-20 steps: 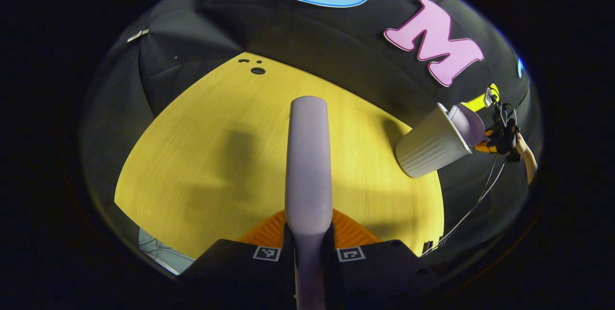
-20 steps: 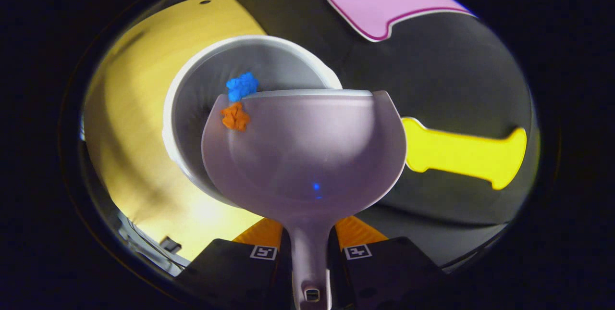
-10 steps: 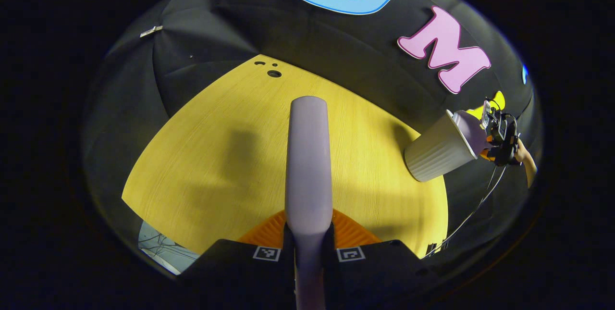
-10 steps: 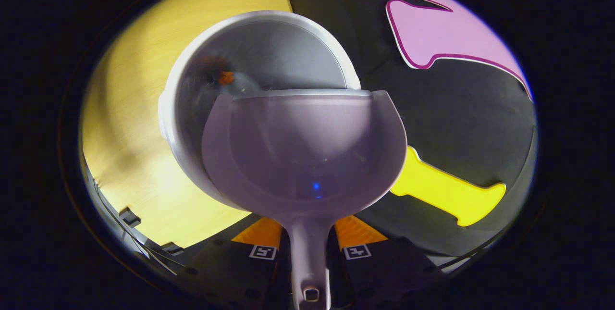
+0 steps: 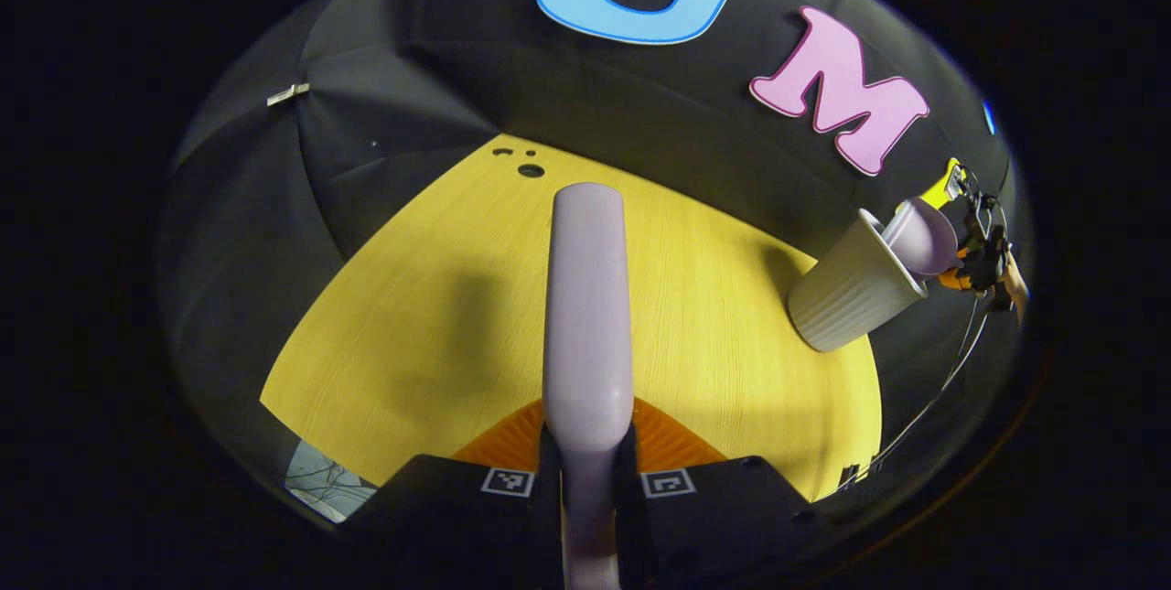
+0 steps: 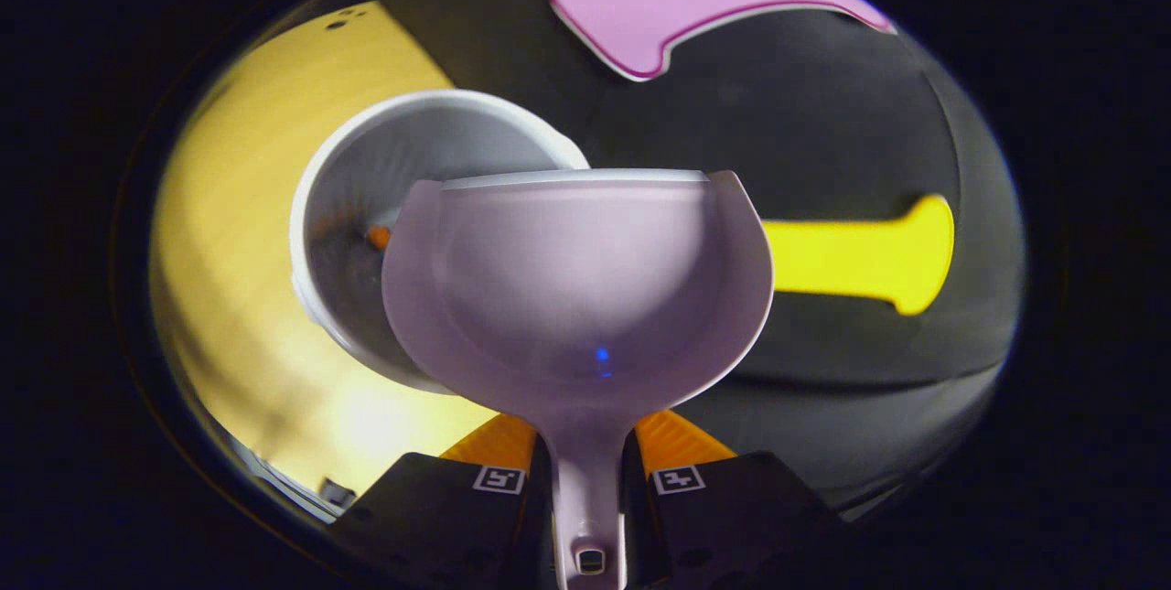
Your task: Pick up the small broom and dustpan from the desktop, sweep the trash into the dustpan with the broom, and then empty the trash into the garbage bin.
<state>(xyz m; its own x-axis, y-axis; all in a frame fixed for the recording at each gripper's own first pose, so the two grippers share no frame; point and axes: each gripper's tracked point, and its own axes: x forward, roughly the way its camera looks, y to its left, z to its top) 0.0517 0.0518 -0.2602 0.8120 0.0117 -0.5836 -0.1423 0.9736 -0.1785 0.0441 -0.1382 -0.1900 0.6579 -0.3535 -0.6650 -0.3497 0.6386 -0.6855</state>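
The lilac broom points straight ahead over the yellow table, and my left gripper is shut on its handle. Off to the right stands the pale ribbed garbage bin, with the lilac dustpan tipped at its rim, held by my right gripper. In the right gripper view, my right gripper is shut on the stem of the dustpan, whose bowl holds no trash. Its front lip overlaps the bin. An orange scrap lies inside the bin.
The bin stands near the table's right edge, close to the black cloth wall. Small round holes mark the table's far corner. A thin cable hangs from the right gripper past the table edge. Floor shows at lower left.
The blue and orange scraps slid off the dustpan into the bin. The pan tipped further over the bin, then swung partly back. The broom stayed in place in the left gripper.
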